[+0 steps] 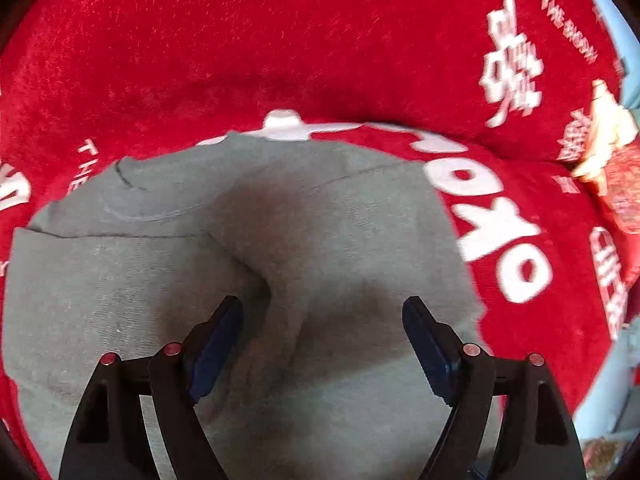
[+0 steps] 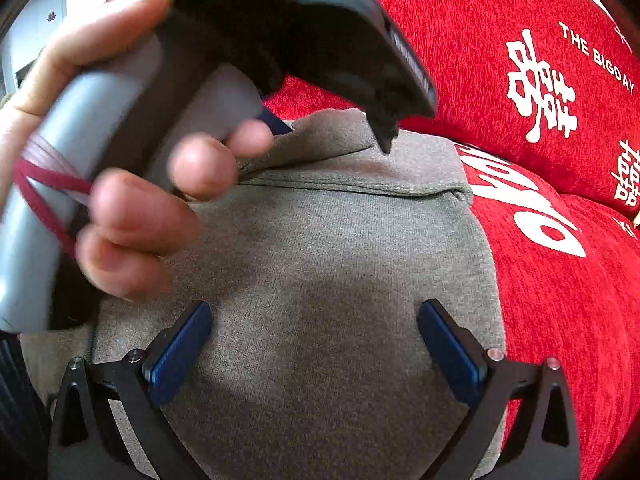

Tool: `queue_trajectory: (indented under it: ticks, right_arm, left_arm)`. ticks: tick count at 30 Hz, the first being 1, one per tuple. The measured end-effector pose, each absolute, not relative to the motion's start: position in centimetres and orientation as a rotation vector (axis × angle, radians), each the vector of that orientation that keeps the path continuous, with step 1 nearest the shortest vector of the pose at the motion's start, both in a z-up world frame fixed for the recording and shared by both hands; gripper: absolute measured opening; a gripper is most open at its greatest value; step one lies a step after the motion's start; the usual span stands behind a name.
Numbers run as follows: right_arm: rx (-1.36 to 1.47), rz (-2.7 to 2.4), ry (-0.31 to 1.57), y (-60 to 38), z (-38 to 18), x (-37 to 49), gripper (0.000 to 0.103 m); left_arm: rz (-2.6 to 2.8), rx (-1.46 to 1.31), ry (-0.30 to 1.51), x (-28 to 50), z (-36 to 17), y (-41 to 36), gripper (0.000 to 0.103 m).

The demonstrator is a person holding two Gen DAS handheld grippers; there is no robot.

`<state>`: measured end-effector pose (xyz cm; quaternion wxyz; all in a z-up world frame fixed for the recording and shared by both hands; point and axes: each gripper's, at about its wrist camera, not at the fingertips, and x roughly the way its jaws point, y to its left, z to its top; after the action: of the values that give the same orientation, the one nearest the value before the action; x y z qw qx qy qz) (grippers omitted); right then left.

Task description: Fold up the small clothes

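My left gripper (image 1: 322, 344) stands spread wide, its blue pads clear of the cloth, with a raised crease of the grey garment (image 1: 240, 264) running up between the two fingers but not pinched. My right gripper (image 2: 314, 354) is likewise spread, hanging over a flat stretch of the same grey garment (image 2: 328, 264) with nothing between its pads.

In the right wrist view my left hand (image 2: 132, 208) wraps the grey handle of the other tool, which points down at the garment's far folded edge; one dark fingertip (image 2: 386, 136) of it sits at or just above that fold, and I cannot tell whether it touches. A thin red cord crosses the handle beside my fingers.

The garment lies folded over on itself, its round neckline showing at the far left in the left wrist view. It rests on a red plush cover (image 1: 280, 40) printed with white characters and lettering, which spreads out on every side. A red cushion (image 2: 520, 40) with the same print rises behind it.
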<state>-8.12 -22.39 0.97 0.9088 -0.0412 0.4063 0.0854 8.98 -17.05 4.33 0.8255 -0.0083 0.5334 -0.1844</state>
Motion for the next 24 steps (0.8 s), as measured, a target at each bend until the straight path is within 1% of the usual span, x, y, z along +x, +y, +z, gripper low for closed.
queue_trajectory:
  ticks: [4,8,11,16,19,22,23,24]
  right_arm:
    - [-0.086,0.174,0.844,-22.3,1.1,-8.1,0.103]
    - [-0.059,0.132,0.833,-22.6,2.6,-8.0,0.103]
    - [-0.036,0.096,0.803,-22.9,4.2,-6.6,0.103]
    - [0.043,0.073,0.838,-22.6,5.4,-1.3,0.102]
    - [0.045,0.087,0.87,-20.5,5.6,3.0,0.102]
    - [-0.01,0.098,0.956,-18.2,3.9,6.8,0.102]
    - [-0.042,0.092,0.982,-17.7,3.2,7.6,0.099]
    - [-0.071,0.073,0.999,-17.7,2.6,8.0,0.09]
  left_arm:
    - [-0.496,-0.079,1.062,7.8,6.9,-14.7,0.083]
    - [-0.437,-0.105,1.014,8.0,8.2,-9.9,0.083]
    - [-0.291,-0.08,1.021,8.9,7.2,-6.4,0.083]
    - [-0.085,-0.058,1.047,8.9,4.6,-1.6,0.083]
    - [-0.041,-0.043,1.064,8.5,3.4,-0.7,0.083]
    - [-0.041,-0.011,1.075,8.2,2.2,-1.2,0.083]
    - [-0.034,0.014,1.064,8.0,2.1,-1.4,0.083]
    - [-0.038,0.029,1.061,7.9,1.9,-1.7,0.083]
